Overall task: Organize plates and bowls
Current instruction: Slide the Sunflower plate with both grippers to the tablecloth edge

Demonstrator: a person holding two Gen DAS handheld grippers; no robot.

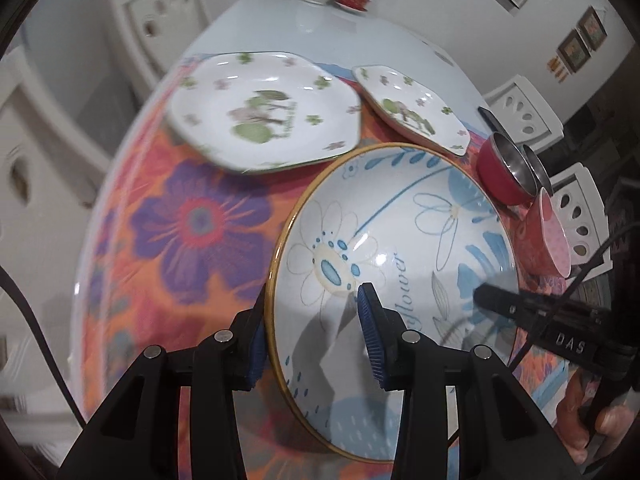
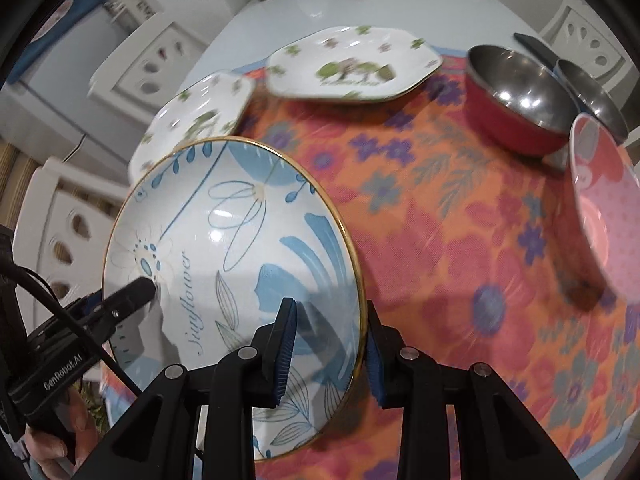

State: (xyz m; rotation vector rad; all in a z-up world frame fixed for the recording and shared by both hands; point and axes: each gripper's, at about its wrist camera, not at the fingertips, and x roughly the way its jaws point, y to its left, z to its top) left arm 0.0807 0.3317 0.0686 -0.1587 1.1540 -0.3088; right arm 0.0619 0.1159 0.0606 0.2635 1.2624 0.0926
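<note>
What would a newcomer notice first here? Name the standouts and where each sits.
The big blue-flowered bowl dominates, pinched at opposite rims by the left gripper and right gripper above the loud orange floral tablecloth. Beyond it lie two white plates with green clover prints. Toward the right edge a red steel-lined bowl stands by a pink bowl.

Left hand-held gripper (image 1: 316, 336): pointed steeply down, blue ribbed pads clamped on rim of blue-flowered bowl (image 1: 400, 248), one pad inside, one outside. Right hand-held gripper (image 2: 330, 350): also steeply down, pads pinching opposite rim same way. Bare fingers (image 1: 612, 424) of person wrapped round right gripper's handle; other hand (image 2: 52, 440) holds left gripper's handle.
</note>
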